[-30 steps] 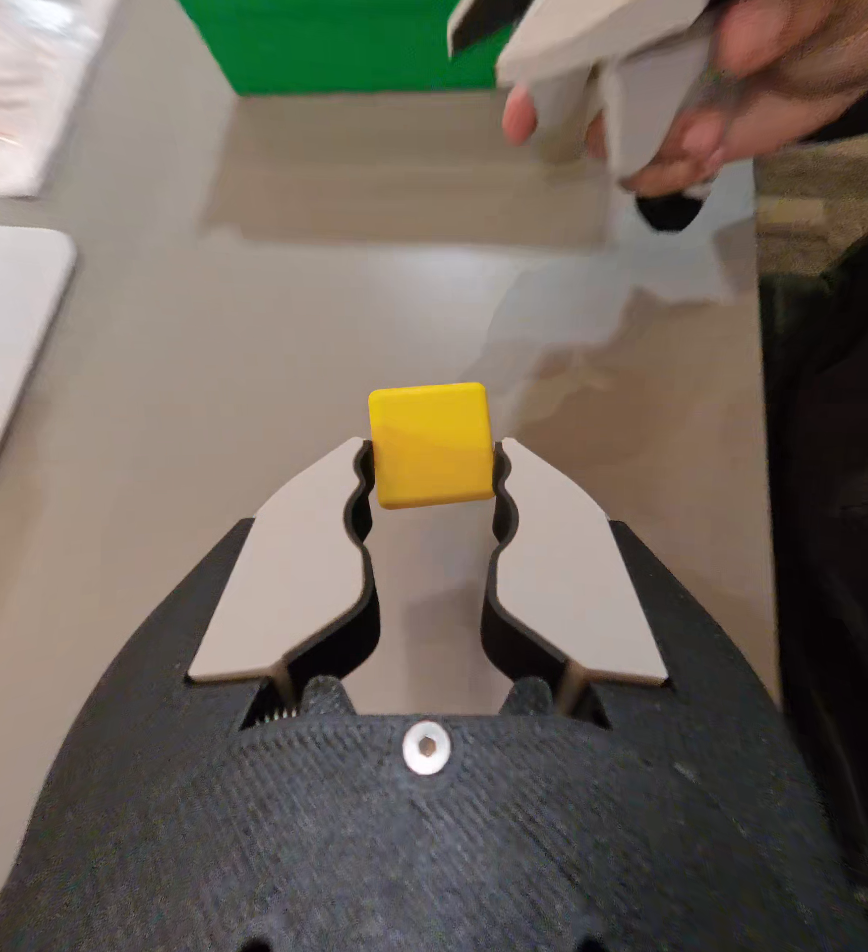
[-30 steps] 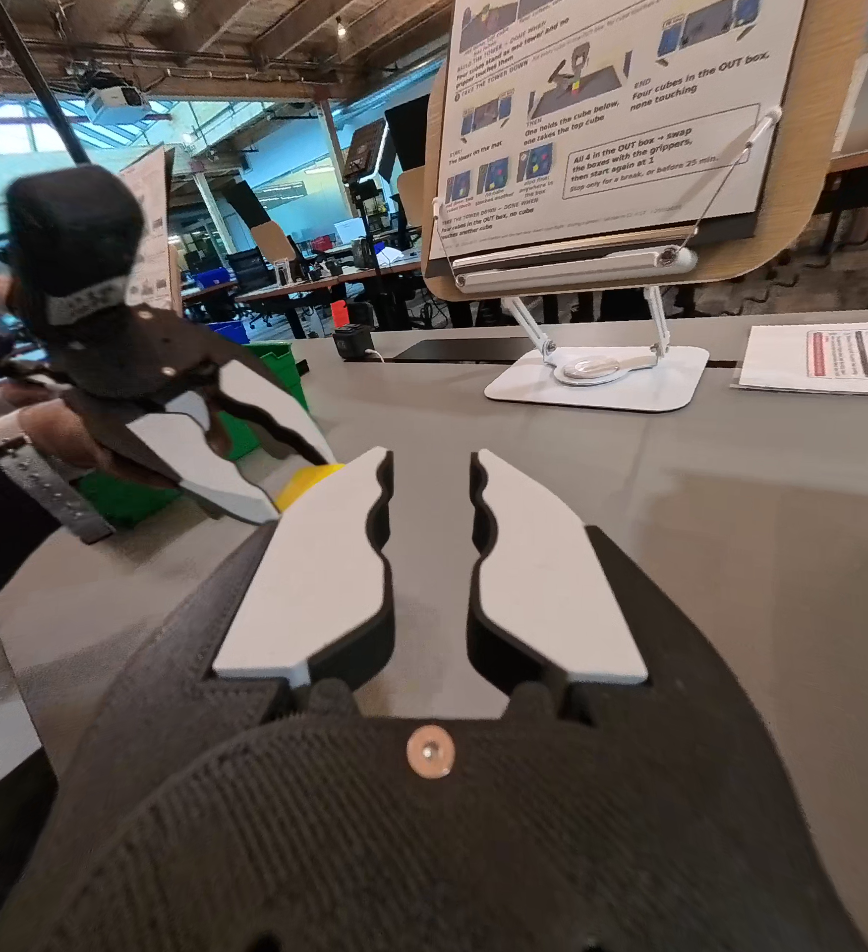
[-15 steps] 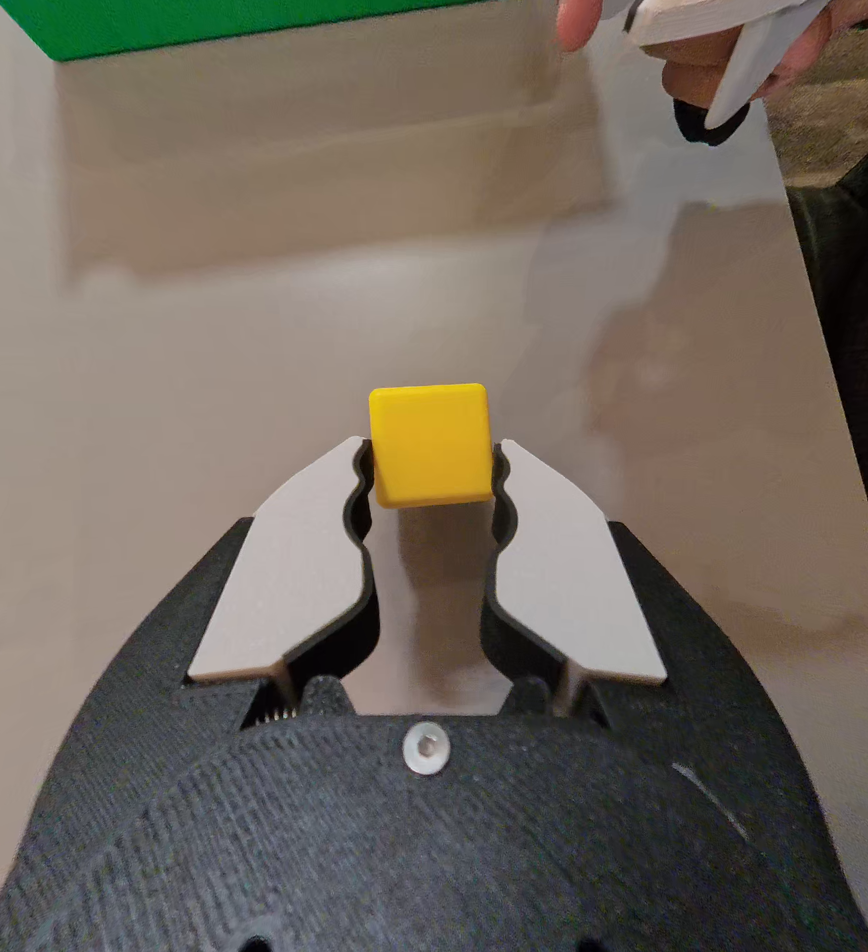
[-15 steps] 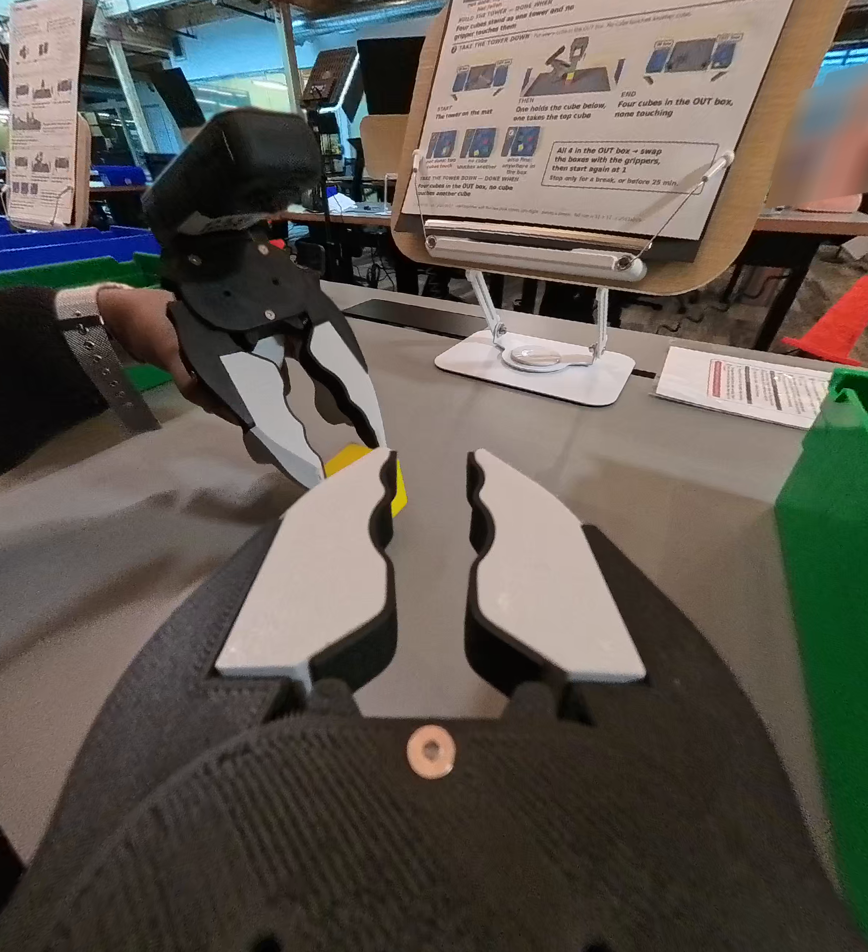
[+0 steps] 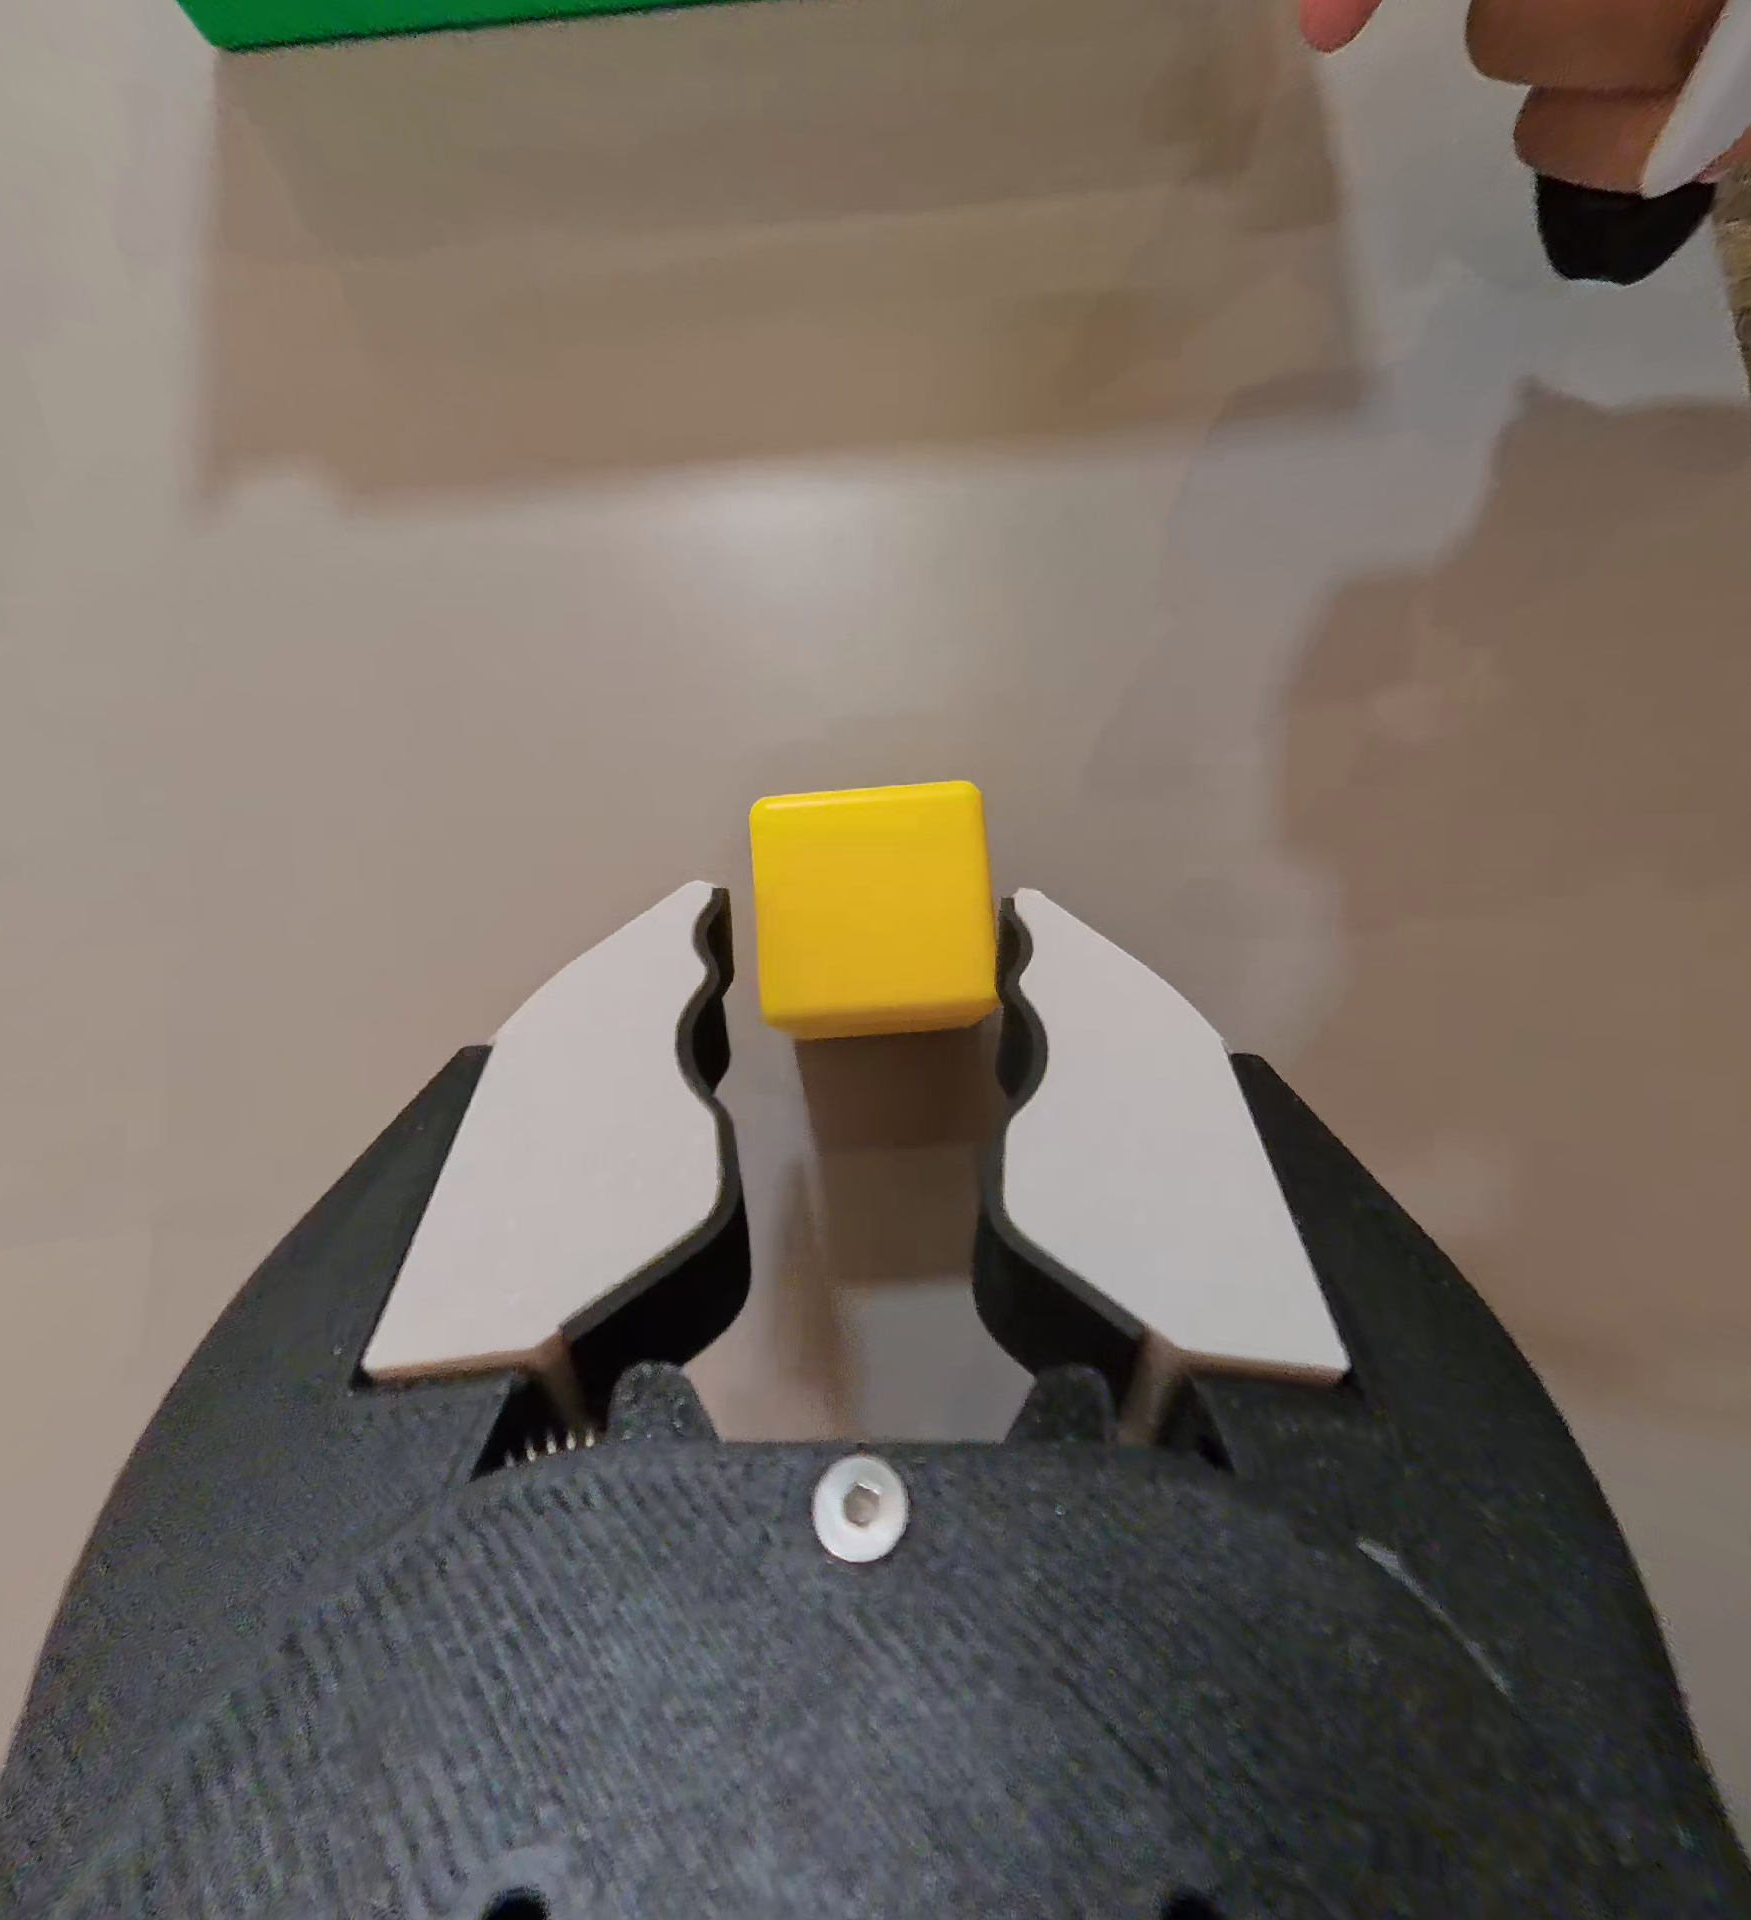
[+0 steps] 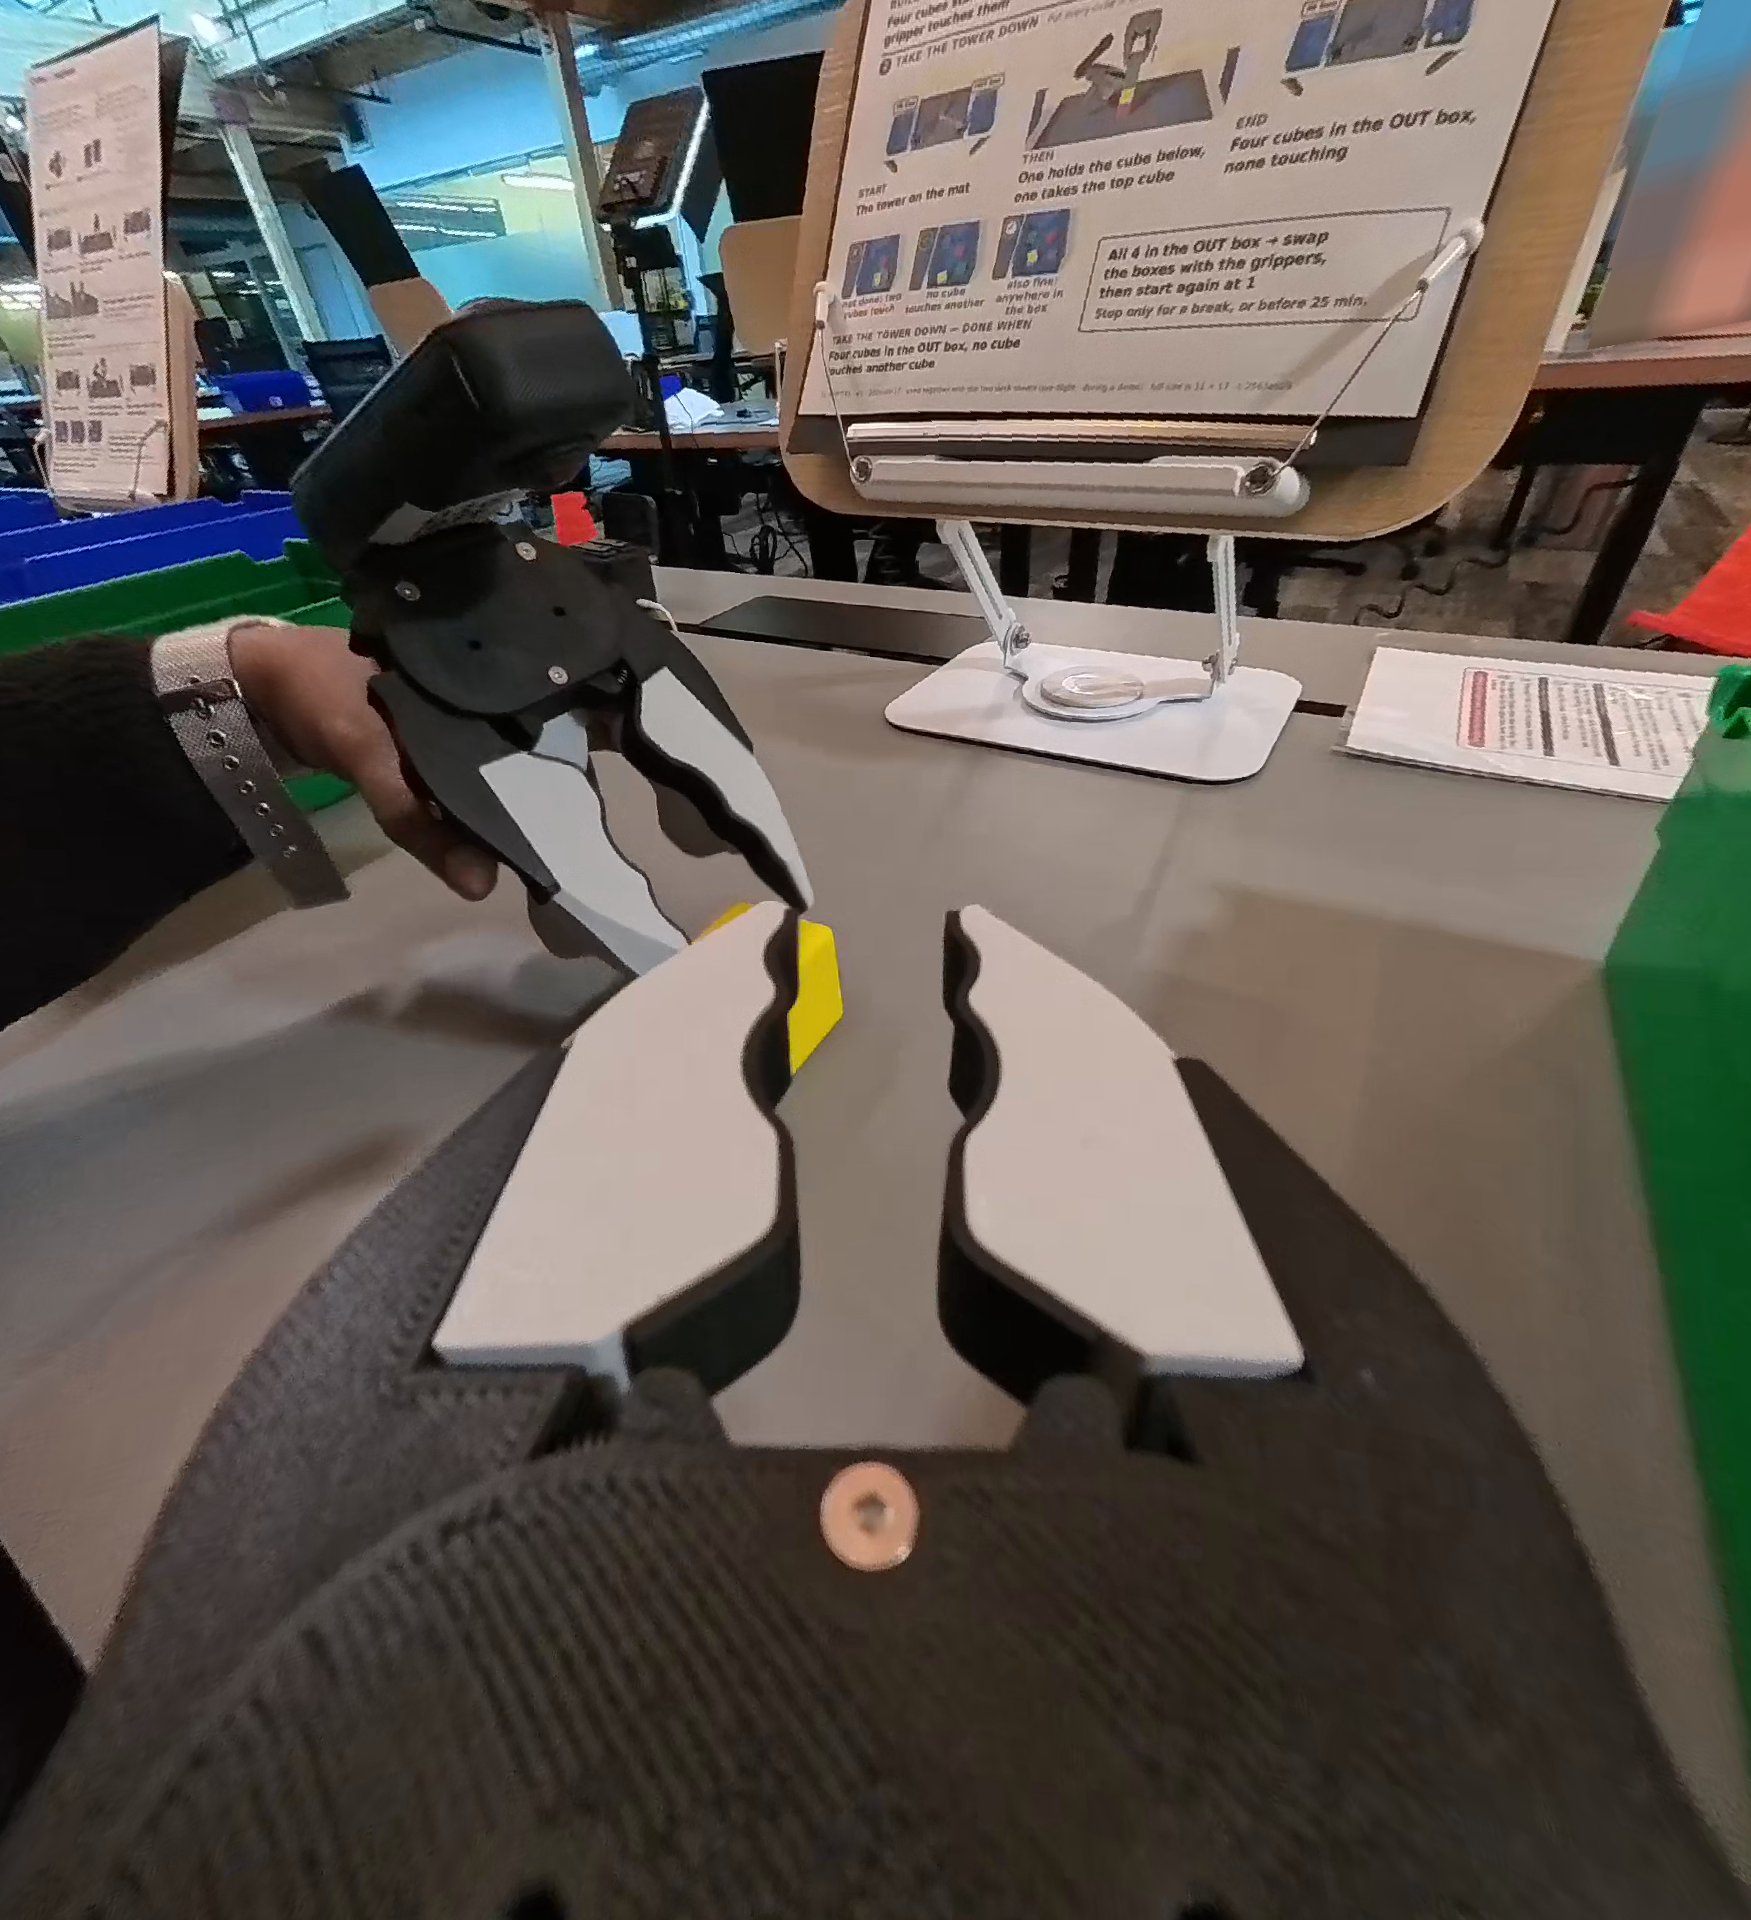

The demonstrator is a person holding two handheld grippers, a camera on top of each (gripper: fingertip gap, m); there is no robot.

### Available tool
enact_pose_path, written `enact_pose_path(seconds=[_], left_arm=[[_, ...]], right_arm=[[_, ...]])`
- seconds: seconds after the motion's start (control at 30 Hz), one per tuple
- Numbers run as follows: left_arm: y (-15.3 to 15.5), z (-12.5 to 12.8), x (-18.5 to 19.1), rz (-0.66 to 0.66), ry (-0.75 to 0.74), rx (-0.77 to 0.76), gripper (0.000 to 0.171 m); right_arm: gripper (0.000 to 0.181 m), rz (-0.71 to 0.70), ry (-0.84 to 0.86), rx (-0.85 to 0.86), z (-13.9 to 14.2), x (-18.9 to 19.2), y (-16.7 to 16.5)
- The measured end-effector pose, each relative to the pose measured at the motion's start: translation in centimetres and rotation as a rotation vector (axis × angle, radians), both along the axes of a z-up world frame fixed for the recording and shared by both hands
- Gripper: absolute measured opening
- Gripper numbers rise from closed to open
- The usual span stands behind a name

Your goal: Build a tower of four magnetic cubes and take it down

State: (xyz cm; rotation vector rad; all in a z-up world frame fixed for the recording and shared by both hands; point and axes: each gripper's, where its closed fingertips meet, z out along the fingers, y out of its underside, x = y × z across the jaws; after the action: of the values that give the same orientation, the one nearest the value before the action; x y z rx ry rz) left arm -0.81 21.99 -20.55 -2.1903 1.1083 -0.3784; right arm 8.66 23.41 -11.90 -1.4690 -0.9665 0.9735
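A yellow cube (image 5: pixel 871 914) sits between the fingertips of my left gripper (image 5: pixel 863 904), which is shut on it. In the right wrist view the cube (image 6: pixel 817 987) rests low on the grey table (image 6: pixel 1318 987), with the left gripper (image 6: pixel 746 925) angled down onto it, held by a hand (image 6: pixel 372 748). My right gripper (image 6: pixel 866 920) is open and empty, just in front of the cube and slightly to its right, and does not touch it. Its left finger hides part of the cube. The right gripper's finger (image 5: pixel 1702 104) and a hand show at the left wrist view's top right corner.
A green bin (image 6: pixel 1733 1143) stands close on the right, and another green bin (image 6: pixel 71 623) at the far left. A green box edge (image 5: pixel 435 16) lies ahead in the left wrist view. A document stand (image 6: pixel 1089 707) and a printed sheet (image 6: pixel 1525 727) are at the table's back. Across from one pair of fingers to the other is roughly 12 cm.
My left gripper has brought the yellow cube down to the table. The right gripper has drawn toward the top right corner of the left view. The right view has swung so the green bin shows.
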Motion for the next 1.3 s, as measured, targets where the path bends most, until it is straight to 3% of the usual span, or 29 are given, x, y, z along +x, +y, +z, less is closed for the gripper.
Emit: enact_pose_path(seconds=[0.23, 1.3], left_arm=[[0.1, -0.9, -0.6, 0.037, 0.046, -0.013, 0.061], [-1.3, -0.6, -0.9, 0.023, -0.002, -0.066, 0.057]], right_arm=[[0.027, 0.001, 0.002, -0.015, 0.0, 0.1, 0.1], [0.027, 0.003, -0.02, -0.013, -0.4, -0.3, 0.1]])
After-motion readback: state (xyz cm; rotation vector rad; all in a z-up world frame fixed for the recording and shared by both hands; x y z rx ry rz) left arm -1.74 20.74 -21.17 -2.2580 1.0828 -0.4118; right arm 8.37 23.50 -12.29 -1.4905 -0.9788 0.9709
